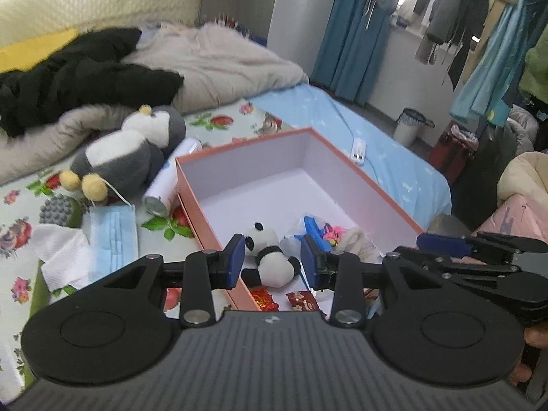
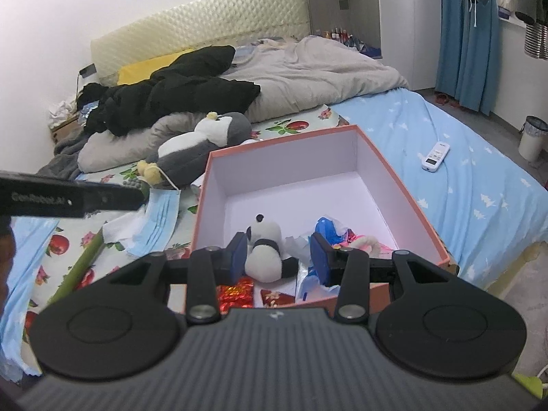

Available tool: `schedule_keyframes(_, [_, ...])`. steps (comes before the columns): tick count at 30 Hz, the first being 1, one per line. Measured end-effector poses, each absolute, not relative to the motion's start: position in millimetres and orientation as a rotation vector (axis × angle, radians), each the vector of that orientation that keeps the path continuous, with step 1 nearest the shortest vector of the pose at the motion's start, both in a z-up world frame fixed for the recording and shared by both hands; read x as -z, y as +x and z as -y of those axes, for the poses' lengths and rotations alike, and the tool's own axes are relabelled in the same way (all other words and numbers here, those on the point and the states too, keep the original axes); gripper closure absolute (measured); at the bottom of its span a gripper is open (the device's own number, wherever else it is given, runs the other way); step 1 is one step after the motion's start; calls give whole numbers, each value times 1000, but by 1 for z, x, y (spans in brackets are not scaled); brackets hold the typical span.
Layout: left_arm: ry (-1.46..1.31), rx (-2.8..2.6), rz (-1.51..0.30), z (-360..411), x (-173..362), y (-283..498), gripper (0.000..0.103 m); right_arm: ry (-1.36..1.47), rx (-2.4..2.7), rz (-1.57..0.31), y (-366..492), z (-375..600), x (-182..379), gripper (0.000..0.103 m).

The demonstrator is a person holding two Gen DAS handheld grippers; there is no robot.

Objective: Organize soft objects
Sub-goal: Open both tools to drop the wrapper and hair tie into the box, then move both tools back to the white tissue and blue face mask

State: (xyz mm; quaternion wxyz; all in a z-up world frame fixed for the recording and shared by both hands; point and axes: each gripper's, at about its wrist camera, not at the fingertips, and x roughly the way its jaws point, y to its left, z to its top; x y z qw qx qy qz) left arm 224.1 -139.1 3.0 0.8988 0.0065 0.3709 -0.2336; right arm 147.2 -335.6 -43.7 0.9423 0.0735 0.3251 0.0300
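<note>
Both tools hang empty over the salmon-edged cardboard box with white lining point(image 2: 404, 185) on the bed: the left tool point(image 1: 272, 262) and right tool point(image 2: 279, 257) each stand partly spread, pinching nothing. A small black-and-white plush panda point(image 2: 267, 257) already lies in the box's near end. The large grey-and-white plush penguin point(image 1: 133, 150), left of frame centre beside the box, looks next; a grip across its soft middle should hold best.

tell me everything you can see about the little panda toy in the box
The panda toy is a small plush, white with black ears, arms and legs. It lies on the white floor at the near end of the open pink box, head toward the far wall, beside crumpled plastic bags. Neither gripper's fingers touch it.
</note>
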Motion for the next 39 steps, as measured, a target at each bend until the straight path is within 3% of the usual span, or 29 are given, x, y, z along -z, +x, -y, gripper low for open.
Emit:
schedule_keyframes(17, [-91,434,-691,92,-8,121,62,134,-122,-617,88,290,40,59])
schedule_keyframes(39, [-156,197,-698,28,14,47,62,80,-293,-656,61,223,54,59])
